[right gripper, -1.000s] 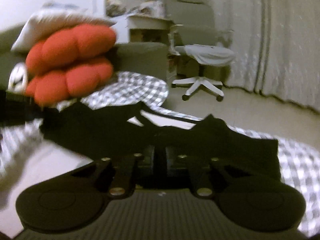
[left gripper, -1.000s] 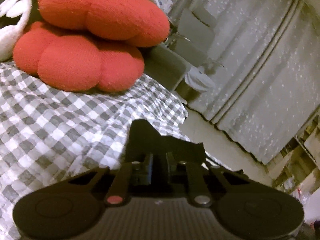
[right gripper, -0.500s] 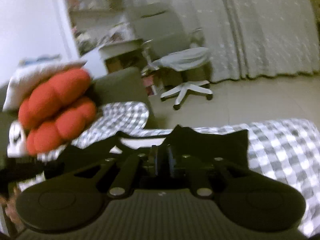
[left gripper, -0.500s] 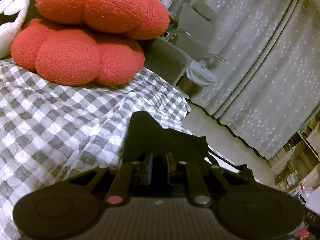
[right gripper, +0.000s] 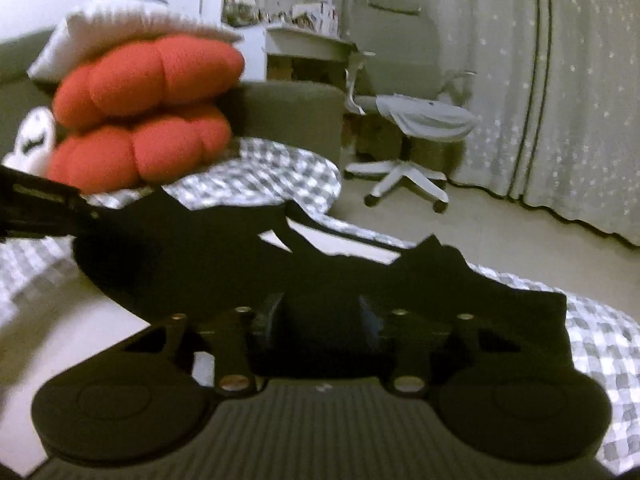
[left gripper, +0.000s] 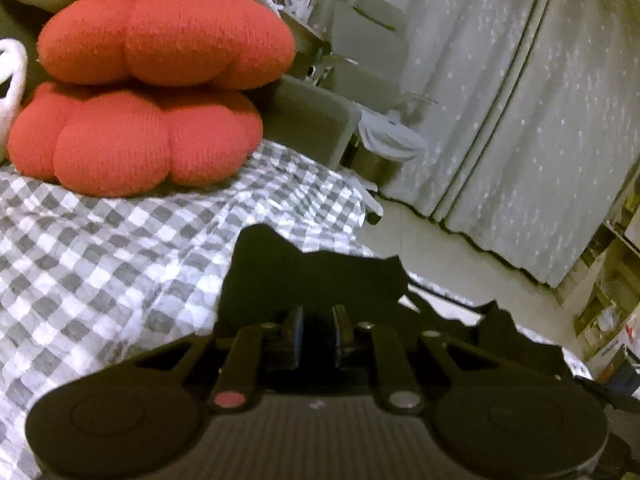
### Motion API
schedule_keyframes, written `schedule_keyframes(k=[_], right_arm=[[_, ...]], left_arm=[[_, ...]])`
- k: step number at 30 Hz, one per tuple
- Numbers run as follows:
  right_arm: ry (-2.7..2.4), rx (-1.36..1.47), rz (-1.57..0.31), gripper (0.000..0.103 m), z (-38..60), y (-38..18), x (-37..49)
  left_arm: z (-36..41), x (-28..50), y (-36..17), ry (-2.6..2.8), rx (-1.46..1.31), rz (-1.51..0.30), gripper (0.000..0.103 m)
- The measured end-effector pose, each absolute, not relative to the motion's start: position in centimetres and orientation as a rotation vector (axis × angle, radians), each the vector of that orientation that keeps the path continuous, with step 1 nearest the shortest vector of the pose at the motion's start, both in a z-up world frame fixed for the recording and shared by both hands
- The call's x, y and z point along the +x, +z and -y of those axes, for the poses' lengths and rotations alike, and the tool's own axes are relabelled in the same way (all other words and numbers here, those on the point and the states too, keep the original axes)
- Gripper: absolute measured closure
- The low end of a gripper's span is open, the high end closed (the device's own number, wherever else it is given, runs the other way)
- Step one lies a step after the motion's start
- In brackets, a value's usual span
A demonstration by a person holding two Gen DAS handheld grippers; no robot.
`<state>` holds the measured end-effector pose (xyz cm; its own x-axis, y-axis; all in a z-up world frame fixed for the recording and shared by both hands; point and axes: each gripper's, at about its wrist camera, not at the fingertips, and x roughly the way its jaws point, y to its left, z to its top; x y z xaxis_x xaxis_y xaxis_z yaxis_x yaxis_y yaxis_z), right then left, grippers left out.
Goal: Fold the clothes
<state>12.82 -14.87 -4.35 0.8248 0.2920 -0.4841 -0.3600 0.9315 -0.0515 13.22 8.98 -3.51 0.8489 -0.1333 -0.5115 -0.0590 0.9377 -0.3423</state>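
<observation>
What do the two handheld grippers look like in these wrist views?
Both are matte black. The left gripper has a ribbed grey body, two round side discs and linkage arms, with one pink and one silver pivot cap. The right gripper matches it, but both caps are brassy.

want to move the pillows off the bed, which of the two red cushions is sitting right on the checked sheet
The lower red cushion rests directly on the checked sheet. The upper red cushion lies stacked on top of it, under a white pillow.
</observation>
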Motion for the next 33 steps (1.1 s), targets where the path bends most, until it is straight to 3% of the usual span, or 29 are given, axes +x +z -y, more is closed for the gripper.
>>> schedule_keyframes(k=[4,15,28,33], right_arm=[[0.321,-0.071,-0.495,0.096,16.3,-4.1,13.3],[0.278,0.387,-0.446,0.097,25.2,-2.5,13.0],[0.240,0.552,-0.477,0.098,30.4,-2.9,11.5],[0.256,0.660,-0.517,0.087,32.4,-4.0,11.1]], left_arm=[[-8.8,13.4,-4.1,-0.048,-0.336,-0.571,0.087],[-8.5,13.1,-3.8,-0.067,-0.341,-0.542,0.087],[-7.9,13.5,-4.5,-0.102,-0.308,-0.569,0.087],[-8.1,13.5,-4.5,-0.109,-0.314,-0.576,0.086]])
